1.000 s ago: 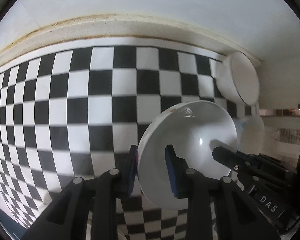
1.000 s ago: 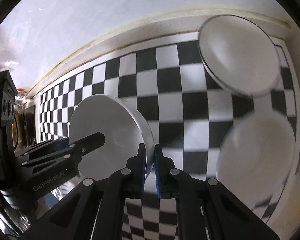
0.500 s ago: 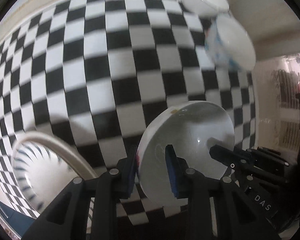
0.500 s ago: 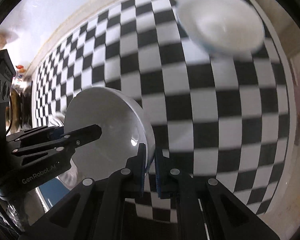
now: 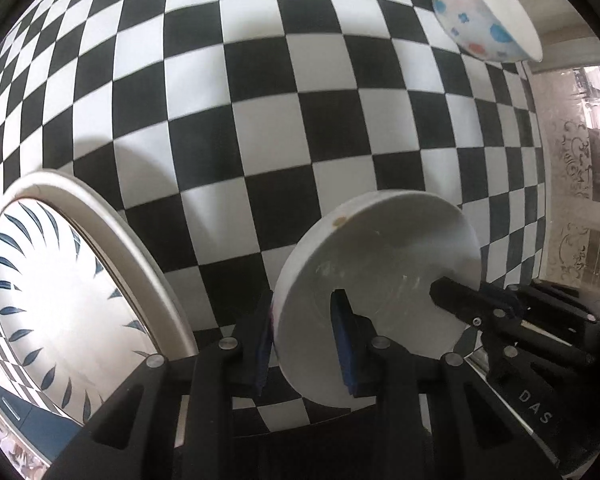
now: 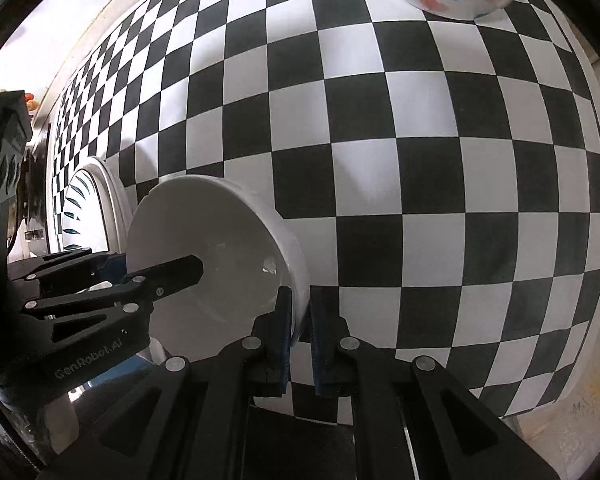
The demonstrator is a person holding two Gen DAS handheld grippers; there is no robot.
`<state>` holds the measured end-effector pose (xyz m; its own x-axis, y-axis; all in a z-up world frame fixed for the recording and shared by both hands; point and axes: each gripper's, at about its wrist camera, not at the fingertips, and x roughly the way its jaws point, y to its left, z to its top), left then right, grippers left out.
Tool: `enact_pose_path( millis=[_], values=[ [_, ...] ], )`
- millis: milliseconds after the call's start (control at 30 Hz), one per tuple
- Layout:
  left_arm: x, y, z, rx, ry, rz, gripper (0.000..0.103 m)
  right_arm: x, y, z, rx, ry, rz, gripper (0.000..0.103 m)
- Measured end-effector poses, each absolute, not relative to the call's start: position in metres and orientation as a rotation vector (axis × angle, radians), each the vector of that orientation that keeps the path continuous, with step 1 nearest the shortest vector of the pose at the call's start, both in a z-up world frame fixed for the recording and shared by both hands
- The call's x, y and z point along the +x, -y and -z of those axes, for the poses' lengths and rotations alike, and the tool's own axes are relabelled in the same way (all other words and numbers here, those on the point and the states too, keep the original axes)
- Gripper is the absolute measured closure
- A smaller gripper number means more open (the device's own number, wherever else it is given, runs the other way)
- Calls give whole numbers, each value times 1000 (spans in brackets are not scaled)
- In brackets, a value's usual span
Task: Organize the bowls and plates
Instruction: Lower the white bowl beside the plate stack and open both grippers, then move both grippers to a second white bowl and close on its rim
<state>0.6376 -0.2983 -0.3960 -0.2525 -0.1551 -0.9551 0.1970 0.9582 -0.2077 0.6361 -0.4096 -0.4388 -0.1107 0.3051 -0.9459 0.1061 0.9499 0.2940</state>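
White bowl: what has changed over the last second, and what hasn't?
Both views have swung down from the wall to the checkered cloth, bringing the leaf-pattern plate and spotted bowl into sight. The white bowl stays clamped by left gripper and right gripper.

Left gripper [image 5: 304, 340] and right gripper [image 6: 299, 336] each have fingers [image 5: 342, 336] clamped, facing one another.

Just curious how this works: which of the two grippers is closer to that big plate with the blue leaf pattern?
Left. The left gripper sits right beside the leaf plate; the right gripper holds the white bowl's far rim.
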Motion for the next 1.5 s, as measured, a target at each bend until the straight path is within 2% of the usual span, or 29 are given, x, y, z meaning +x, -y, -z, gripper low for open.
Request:
enact_pose_path(
  millis=[433,633,900,1067,1333,1500],
  values=[
    [635,288,407,-10,-1818,316,78,647,406,434,288,-1661,-167,93],
    [628,266,377,-53,-1794,284,77,640,426,424,388,-1638,-176,93],
    [635,268,300,31,-1531,273,75,638,454,379,393,-1531,-123,93],
    [662,291,289,29,-1482,300,72,652,490,351,441,-1454,-80,93],
    [724,344,290,33,-1472,364,72,684,553,340,552,-1380,17,63],
    [768,374,299,-3,-1501,384,72,707,586,349,647,-1369,34,58]
  ],
)
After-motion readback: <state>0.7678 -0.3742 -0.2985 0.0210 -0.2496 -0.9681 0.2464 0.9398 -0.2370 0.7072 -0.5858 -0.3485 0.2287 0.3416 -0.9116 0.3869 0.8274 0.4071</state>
